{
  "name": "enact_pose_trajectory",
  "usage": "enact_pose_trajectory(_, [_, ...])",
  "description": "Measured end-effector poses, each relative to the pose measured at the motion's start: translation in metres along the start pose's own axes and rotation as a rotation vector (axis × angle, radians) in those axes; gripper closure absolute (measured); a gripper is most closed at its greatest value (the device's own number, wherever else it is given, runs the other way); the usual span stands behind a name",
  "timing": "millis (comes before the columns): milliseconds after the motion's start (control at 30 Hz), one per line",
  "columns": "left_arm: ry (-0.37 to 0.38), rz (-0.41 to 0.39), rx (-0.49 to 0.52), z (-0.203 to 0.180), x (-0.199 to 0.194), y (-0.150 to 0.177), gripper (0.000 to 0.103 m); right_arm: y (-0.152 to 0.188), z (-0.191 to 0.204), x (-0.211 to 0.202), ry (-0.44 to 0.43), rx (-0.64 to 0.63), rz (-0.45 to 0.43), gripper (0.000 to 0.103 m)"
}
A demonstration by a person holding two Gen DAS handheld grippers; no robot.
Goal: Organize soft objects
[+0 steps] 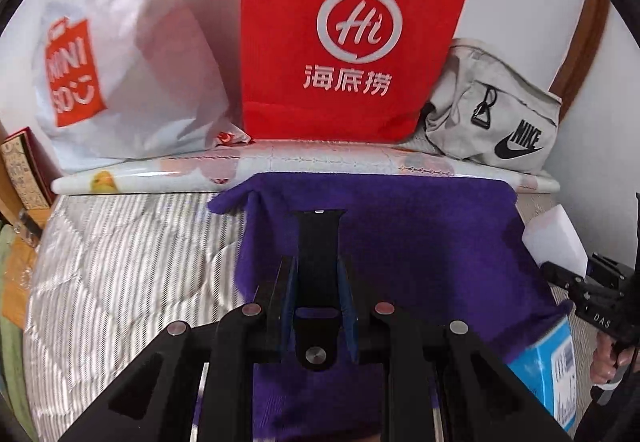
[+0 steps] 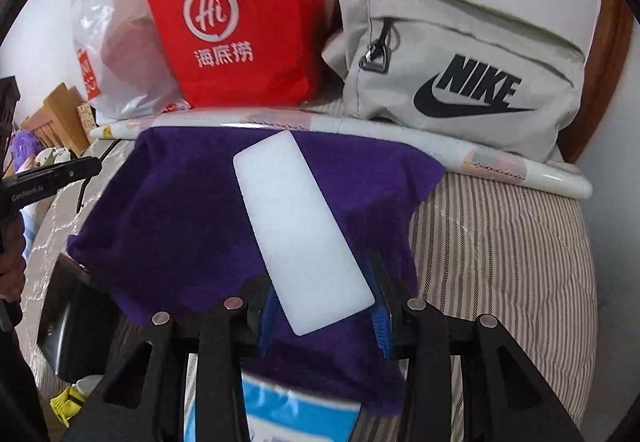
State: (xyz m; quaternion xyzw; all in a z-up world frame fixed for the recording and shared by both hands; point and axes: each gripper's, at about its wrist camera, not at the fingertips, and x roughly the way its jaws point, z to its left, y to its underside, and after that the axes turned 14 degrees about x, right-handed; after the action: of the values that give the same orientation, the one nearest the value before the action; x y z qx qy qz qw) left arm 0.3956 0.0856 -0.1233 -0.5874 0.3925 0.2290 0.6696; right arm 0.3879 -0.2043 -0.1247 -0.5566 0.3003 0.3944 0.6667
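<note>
A: See the left claw (image 1: 318,278)? Its jaws are pinched tight on that black strap (image 1: 319,242), which sticks out forward over the purple cloth (image 1: 420,242).

B: And the right claw (image 2: 320,306) is clamped on the near end of the white foam block (image 2: 298,226); the block slants up and away over the same cloth.

A: The cloth lies spread on the striped bed cover (image 1: 120,262), partly draped over a blue box (image 1: 552,366) at the near edge. Behind it are the rolled mat (image 1: 304,166), the red bag (image 1: 344,34), the white shopping bag (image 1: 120,62) and the grey Nike pouch (image 2: 460,62).

B: So both soft things are held above the cloth. I'd guess they're to be laid on it.

A: Then I'd keep them low and set them side by side on the flat middle part, away from the hump over the box.

B: Agreed. Bring the foam's far end down first, then let go, or it may tip. It's light and could bounce.

A: The strap is limp; let its tip touch first and lay it out straight, apart from the foam.
</note>
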Motion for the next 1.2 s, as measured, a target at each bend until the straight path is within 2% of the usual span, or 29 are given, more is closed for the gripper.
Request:
enact_pose_trajectory(200, [0.040,0.075,-0.039,0.009,0.038,-0.009,0.083,-0.004,-0.008,0.026,0.021,0.008,0.057,0.063])
enact_pose_trajectory(467, [0.068,0.122,-0.062,0.017,0.063,-0.016,0.083,-0.006,-0.012,0.046,0.037,0.000,0.095,0.063])
enact_pose_trajectory(933, [0.073,0.182,-0.084,0.021,0.080,-0.022,0.083,-0.016,-0.003,0.062,0.060,-0.038,0.119,0.063])
enact_pose_trajectory(1133, [0.071,0.198,-0.083,0.020,0.084,-0.023,0.082,-0.017,0.005,0.076,0.075,-0.089,0.161,0.063])
enact_pose_trajectory(1200, [0.075,0.207,-0.083,0.021,0.082,-0.022,0.079,-0.017,0.004,0.077,0.063,-0.082,0.164,0.062])
